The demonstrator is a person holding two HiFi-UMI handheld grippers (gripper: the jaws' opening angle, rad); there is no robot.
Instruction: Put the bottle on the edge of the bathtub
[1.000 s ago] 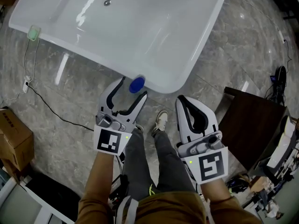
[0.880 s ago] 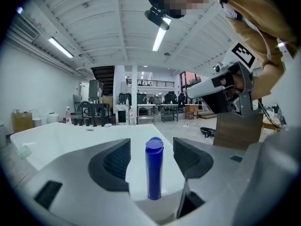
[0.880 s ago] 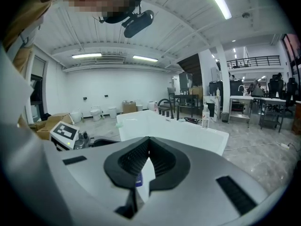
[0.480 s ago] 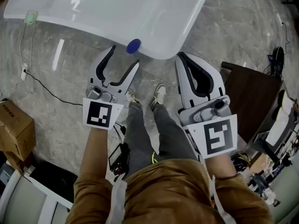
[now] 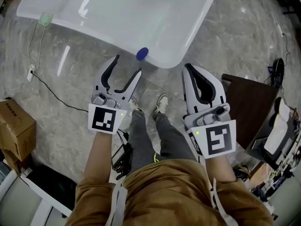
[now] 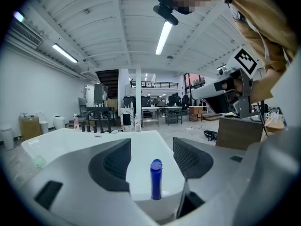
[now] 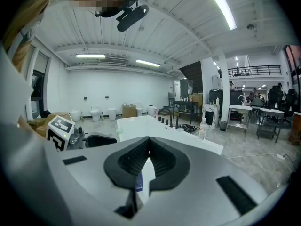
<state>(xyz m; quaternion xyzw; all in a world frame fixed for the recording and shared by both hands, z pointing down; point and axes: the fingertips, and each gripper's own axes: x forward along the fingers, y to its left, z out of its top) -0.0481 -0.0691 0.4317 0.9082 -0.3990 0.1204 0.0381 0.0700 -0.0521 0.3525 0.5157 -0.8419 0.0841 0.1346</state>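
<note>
Bathtub (image 5: 200, 25) rim (top cut off) | bottle (image 5: 142, 53) upright | left claw (image 5: 128, 64) apart

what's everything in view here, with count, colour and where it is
bathtub: one, white, top of the head view
floor: one, grey stone look, all around
bottle: one, blue, upright on the bathtub's near edge
small item: one, pale green, at the bathtub's left corner
cardboard box: one, brown, on the floor, far left
cabinet: one, dark brown, on the floor, right
shoes: two, pale, on the floor below the bathtub
left gripper: one, white and black, jaws apart, empty, short of the bottle
right gripper: one, white and black, jaws together, empty
</note>
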